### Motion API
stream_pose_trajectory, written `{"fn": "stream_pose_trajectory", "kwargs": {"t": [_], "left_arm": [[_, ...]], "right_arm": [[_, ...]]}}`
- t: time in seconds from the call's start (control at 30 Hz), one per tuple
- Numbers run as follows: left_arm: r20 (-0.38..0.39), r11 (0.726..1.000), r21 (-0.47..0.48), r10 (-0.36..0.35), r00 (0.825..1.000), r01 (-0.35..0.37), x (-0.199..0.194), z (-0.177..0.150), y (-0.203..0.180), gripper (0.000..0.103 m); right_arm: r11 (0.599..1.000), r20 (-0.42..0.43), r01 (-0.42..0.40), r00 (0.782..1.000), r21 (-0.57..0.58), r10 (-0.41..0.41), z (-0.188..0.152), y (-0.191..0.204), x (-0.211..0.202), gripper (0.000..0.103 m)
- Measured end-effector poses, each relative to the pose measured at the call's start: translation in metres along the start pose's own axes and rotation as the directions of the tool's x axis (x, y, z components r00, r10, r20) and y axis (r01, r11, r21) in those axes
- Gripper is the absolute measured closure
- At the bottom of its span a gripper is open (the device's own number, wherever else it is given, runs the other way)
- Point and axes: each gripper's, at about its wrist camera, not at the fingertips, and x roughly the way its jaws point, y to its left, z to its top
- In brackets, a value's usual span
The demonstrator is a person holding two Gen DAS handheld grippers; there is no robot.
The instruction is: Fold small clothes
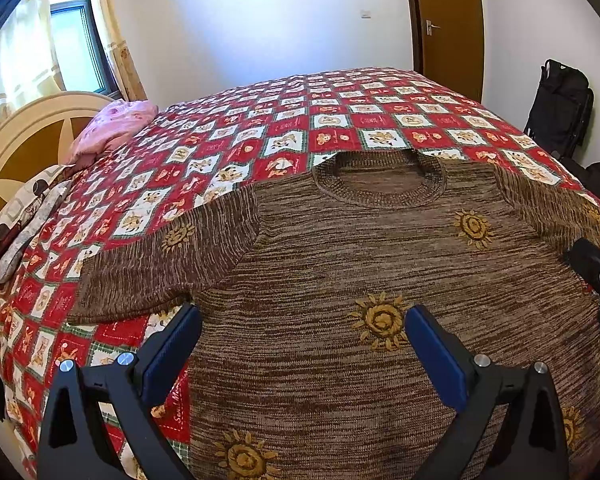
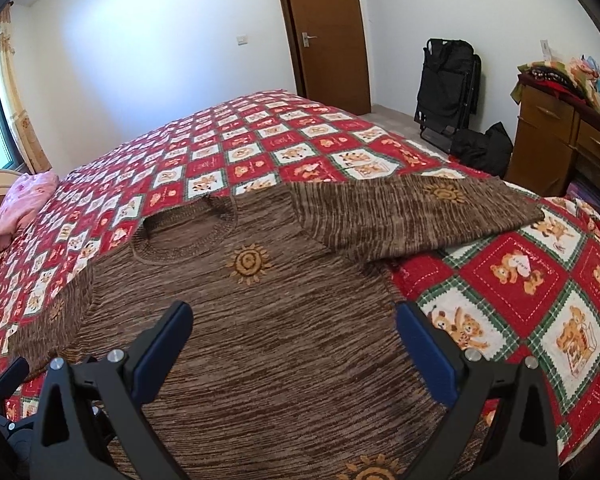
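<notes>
- The sweater (image 1: 340,264) lies flat and face up on the bed (image 1: 260,120), sleeves spread.
- Left tongs (image 1: 302,332) and right tongs (image 2: 294,330) hover spread wide, holding nothing.
- Soft, limp knit, probably light; best pinched at sleeve (image 2: 420,208) cuff or hem corner.

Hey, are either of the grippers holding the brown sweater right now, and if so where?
Nothing is held. The left gripper and right gripper are both open, poised over the sweater, which lies flat on the quilt.
</notes>
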Motion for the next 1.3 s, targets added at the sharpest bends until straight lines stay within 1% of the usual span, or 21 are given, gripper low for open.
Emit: {"fn": "stream_pose_trajectory", "kwargs": {"t": [0.27, 0.77, 0.9, 0.97, 1.03, 1.07, 1.1, 1.13, 1.2, 1.27, 1.3], "left_arm": [[-0.012, 1.0, -0.004, -0.001, 1.0, 0.001, 0.001, 0.001, -0.001, 0.001], [-0.02, 1.0, -0.004, -0.014, 1.0, 0.014, 0.002, 0.001, -0.004, 0.001], [-0.018, 1.0, -0.014, -0.025, 1.0, 0.024, 0.003, 0.002, -0.001, 0.001], [-0.02, 1.0, -0.015, -0.024, 1.0, 0.024, 0.004, 0.004, 0.001, 0.001], [-0.019, 1.0, -0.015, -0.02, 1.0, 0.02, 0.005, 0.004, 0.002, 0.001], [-0.02, 1.0, -0.016, -0.02, 1.0, 0.02, 0.006, 0.005, 0.003, 0.001], [-0.021, 1.0, -0.015, -0.023, 1.0, 0.023, 0.007, 0.006, 0.004, 0.001], [-0.021, 1.0, -0.014, -0.025, 0.999, 0.025, 0.007, 0.007, 0.005, 0.001], [-0.02, 1.0, -0.011, -0.021, 1.0, 0.021, 0.008, 0.008, 0.006, 0.001], [-0.021, 1.0, -0.013, -0.02, 1.0, 0.019, 0.009, 0.009, 0.007, 0.001], [-0.023, 1.0, -0.016, -0.021, 1.0, 0.021, 0.01, 0.009, 0.008, 0.001]], "right_arm": [[1.0, 0.008, 0.005, 1.0, -0.02, -0.005, 0.0, 0.003, -0.001, 0.0], [1.0, 0.011, 0.009, 1.0, -0.012, -0.009, 0.002, 0.001, -0.003, 0.0], [0.999, 0.022, 0.047, 0.999, -0.016, -0.046, 0.006, -0.006, -0.001, 0.0], [0.996, 0.039, 0.085, 0.996, -0.038, -0.084, 0.013, -0.017, -0.002, 0.0], [0.99, 0.077, 0.132, 0.989, -0.057, -0.128, 0.024, -0.033, -0.006, 0.002], [0.988, 0.092, 0.146, 0.986, -0.052, -0.141, 0.031, -0.046, -0.008, 0.006], [0.988, 0.09, 0.152, 0.985, -0.039, -0.149, 0.036, -0.056, -0.009, 0.011], [0.988, 0.075, 0.156, 0.985, 0.0, -0.155, 0.047, -0.078, -0.009, 0.015], [0.987, 0.031, 0.143, 0.989, 0.075, -0.146, 0.063, -0.114, -0.004, 0.028], [0.971, -0.019, 0.136, 0.991, 0.197, -0.135, 0.075, -0.16, -0.001, 0.036], [0.955, -0.029, 0.147, 0.989, 0.257, -0.144, 0.079, -0.183, 0.0, 0.036]]}}
